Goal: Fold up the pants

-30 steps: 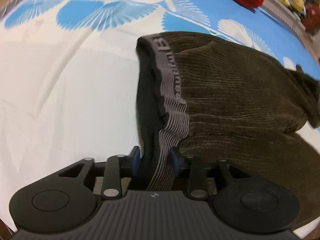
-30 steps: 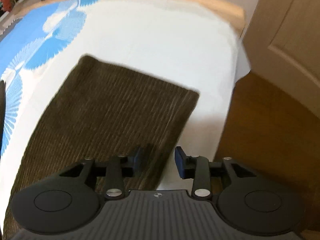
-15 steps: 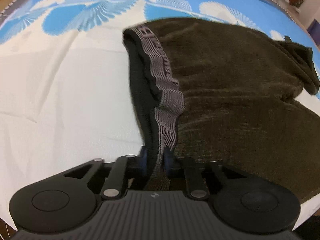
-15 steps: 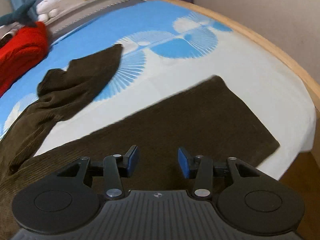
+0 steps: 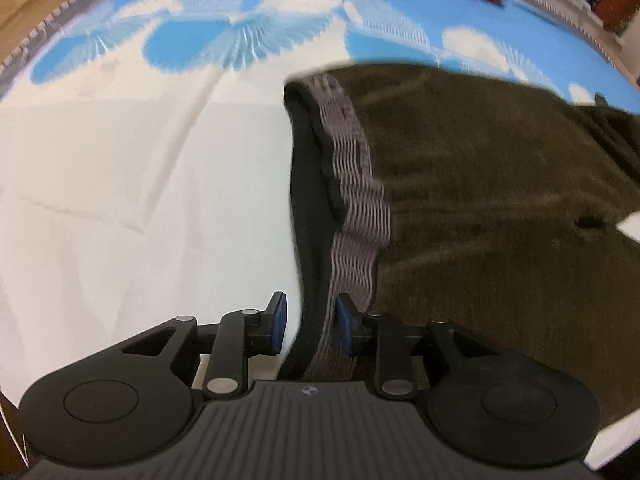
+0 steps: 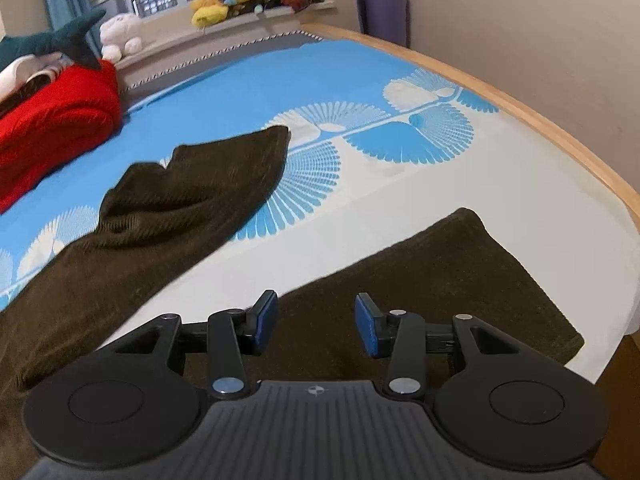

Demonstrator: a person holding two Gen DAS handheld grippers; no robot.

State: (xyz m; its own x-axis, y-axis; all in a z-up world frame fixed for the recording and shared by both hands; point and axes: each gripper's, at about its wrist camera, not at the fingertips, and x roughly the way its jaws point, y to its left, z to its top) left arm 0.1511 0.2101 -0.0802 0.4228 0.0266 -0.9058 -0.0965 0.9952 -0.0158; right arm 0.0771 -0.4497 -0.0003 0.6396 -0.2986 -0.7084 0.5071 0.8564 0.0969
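So the brown pants (image 5: 500,208) lie spread on the bed (image 5: 120,184), waistband (image 5: 352,216) running between the left hand-held gripper (image 5: 310,326) pads, which sit apart, not pinching. Right hand-held gripper (image 6: 316,322) hovers spread wide over one leg (image 6: 440,280). Fabric looks soft, floppy, fairly thick; I'd grab the elastic waistband and the leg's hem.

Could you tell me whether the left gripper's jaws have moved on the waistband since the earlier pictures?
Yes. The left gripper has opened: its jaws, earlier clamped on the waistband, now stand apart around it.
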